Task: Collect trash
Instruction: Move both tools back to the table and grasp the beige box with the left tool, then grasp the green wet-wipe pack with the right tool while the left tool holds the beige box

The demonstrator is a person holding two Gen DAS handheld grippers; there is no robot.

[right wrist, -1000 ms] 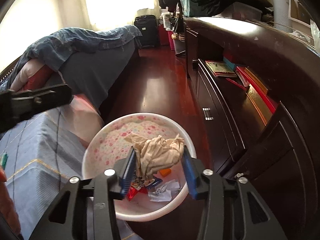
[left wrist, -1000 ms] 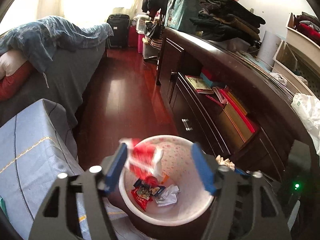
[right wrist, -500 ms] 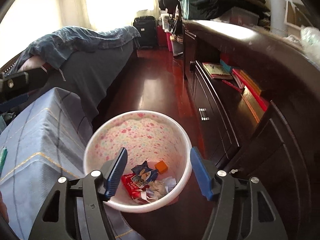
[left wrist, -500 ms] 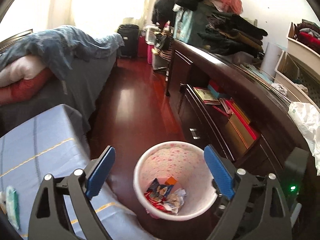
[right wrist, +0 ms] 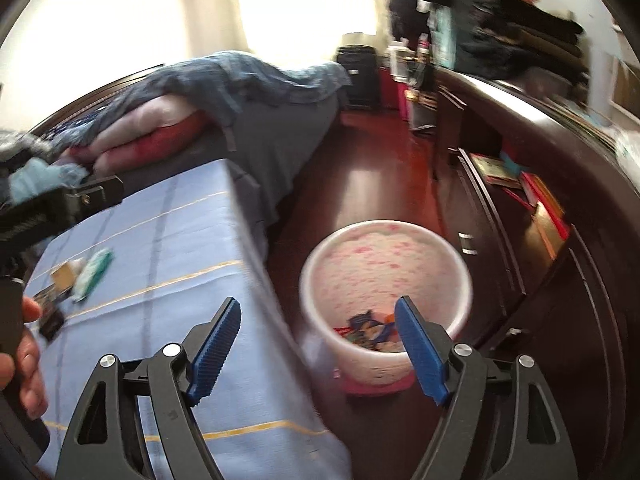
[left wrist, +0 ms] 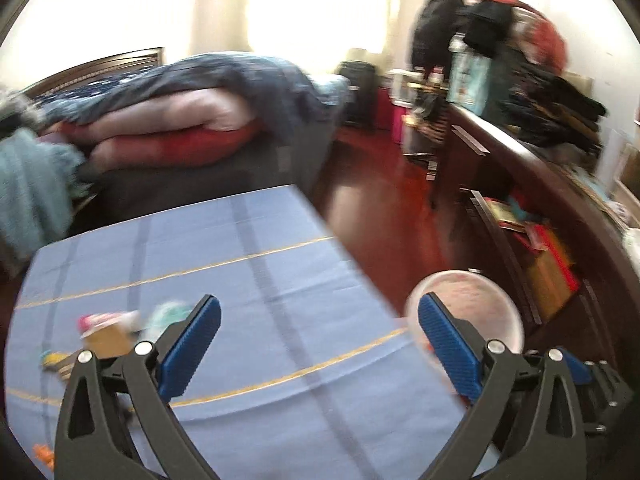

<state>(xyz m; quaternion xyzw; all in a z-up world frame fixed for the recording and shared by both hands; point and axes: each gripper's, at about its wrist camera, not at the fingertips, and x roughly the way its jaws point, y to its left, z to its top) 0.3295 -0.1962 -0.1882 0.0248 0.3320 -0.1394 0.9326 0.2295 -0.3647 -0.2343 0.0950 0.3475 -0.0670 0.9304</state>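
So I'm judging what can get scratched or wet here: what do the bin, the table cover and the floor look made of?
The bin looks like thin plastic, matte white with a pink speckled print and a smooth rolled rim. The table cover looks like woven fabric, blue with yellow lines, showing creases and a draped edge. The floor seems to be glossy lacquered wood or laminate, reddish, with a bright window reflection.

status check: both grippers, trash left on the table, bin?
Left gripper open, empty, over blue checked tablecloth. Right gripper open, empty. White pink-flecked bin on floor holds wrappers. Small blurred trash items remain on cloth. Nothing blocking.
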